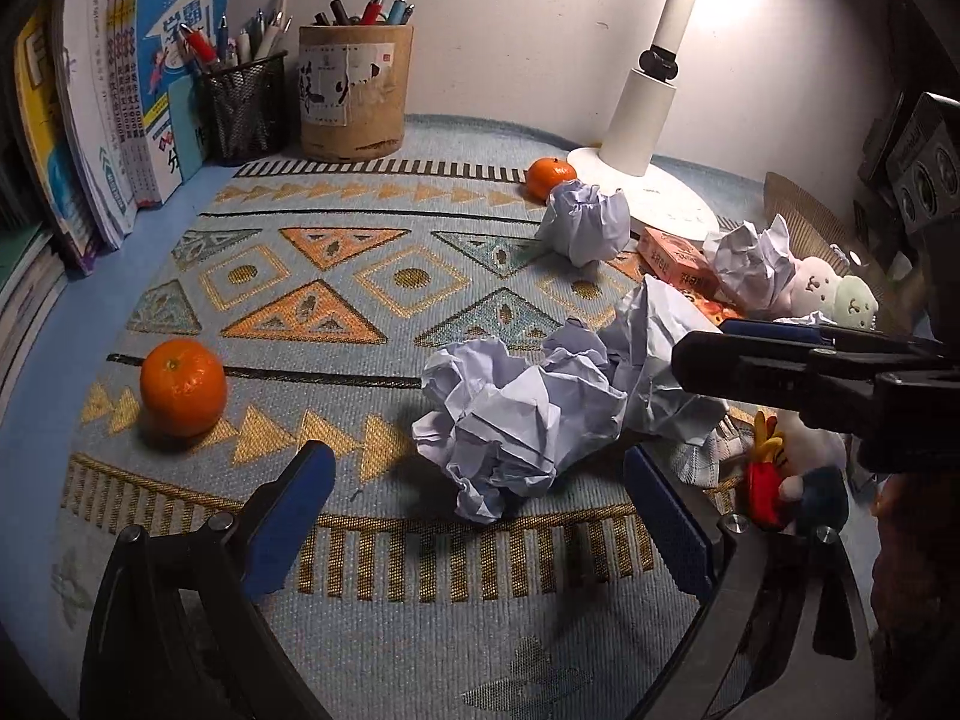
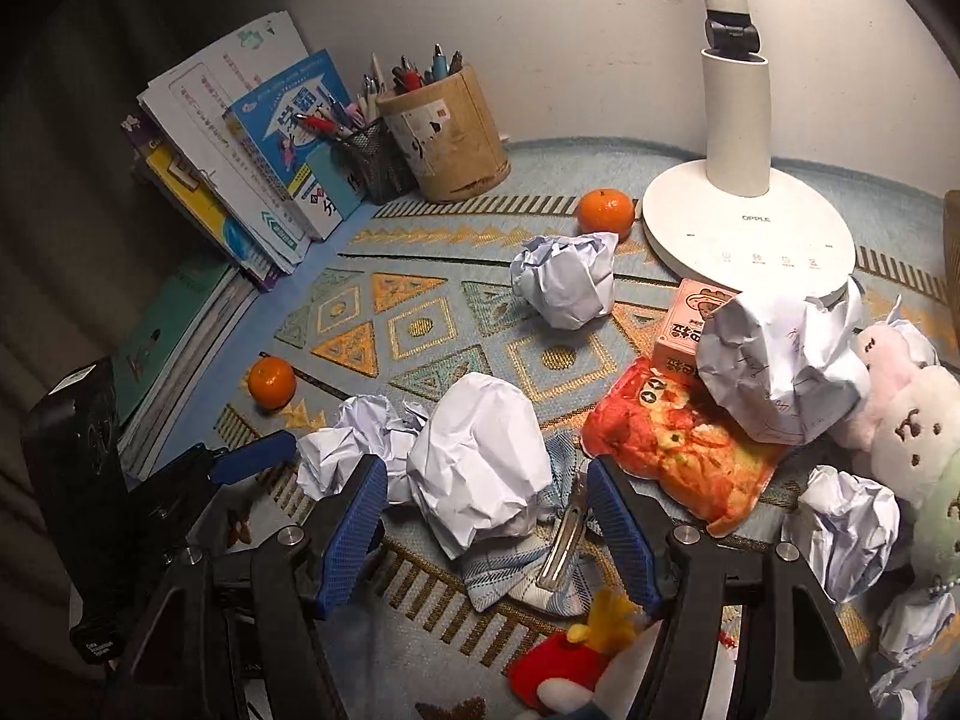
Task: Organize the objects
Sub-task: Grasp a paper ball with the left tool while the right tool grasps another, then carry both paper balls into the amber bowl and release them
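Note:
In the left wrist view my left gripper hangs open low over the patterned mat, just short of a crumpled paper ball. My right gripper reaches in from the right beside a second paper ball. In the right wrist view my right gripper stands open around that paper ball, with a gap on both sides of it. One blue finger of the left gripper shows at the left. More paper balls lie around.
Two oranges sit on the mat. Books, a mesh pen cup and a bamboo pen holder line the back left. The lamp base, pink box, red snack bag and plush toys crowd the right.

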`<move>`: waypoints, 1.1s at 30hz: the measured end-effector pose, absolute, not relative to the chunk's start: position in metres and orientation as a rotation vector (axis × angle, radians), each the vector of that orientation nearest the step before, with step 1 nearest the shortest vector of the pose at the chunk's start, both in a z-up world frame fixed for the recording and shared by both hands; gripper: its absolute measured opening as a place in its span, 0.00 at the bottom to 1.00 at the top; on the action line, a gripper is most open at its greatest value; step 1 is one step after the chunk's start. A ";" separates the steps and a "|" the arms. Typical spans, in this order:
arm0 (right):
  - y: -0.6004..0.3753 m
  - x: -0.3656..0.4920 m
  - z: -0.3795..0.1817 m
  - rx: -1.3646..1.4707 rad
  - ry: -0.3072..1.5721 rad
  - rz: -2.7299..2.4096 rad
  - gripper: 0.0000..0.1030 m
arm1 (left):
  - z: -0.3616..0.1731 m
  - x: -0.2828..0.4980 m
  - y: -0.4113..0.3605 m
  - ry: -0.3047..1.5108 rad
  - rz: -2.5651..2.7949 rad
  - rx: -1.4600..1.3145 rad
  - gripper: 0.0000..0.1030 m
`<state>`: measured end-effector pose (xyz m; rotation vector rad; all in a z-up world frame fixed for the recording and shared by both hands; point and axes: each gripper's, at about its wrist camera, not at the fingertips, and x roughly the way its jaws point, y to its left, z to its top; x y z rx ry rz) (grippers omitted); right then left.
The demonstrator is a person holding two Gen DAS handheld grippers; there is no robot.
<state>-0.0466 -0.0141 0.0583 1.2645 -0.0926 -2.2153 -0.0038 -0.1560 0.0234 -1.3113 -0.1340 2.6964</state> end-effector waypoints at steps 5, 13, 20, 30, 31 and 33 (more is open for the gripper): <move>-0.023 -0.061 0.048 1.297 -0.106 -2.182 0.65 | 0.022 -0.015 -0.152 -0.103 2.682 -1.316 0.93; -0.022 -0.065 0.045 1.287 -0.111 -2.173 0.46 | 0.023 -0.010 -0.140 -0.034 2.660 -1.262 0.53; 0.008 -0.049 0.078 1.168 -0.201 -2.206 0.46 | 0.046 0.010 -0.135 -0.049 2.697 -1.146 0.53; 0.080 -0.015 0.139 1.041 -0.311 -2.327 0.46 | 0.113 0.014 -0.082 -0.059 2.696 -0.957 0.53; 0.092 -0.012 0.147 1.027 -0.308 -2.362 0.46 | 0.119 0.010 -0.071 -0.051 2.689 -0.942 0.53; 0.121 -0.009 0.162 0.994 -0.323 -2.419 0.46 | 0.133 0.000 -0.044 -0.031 2.672 -0.916 0.53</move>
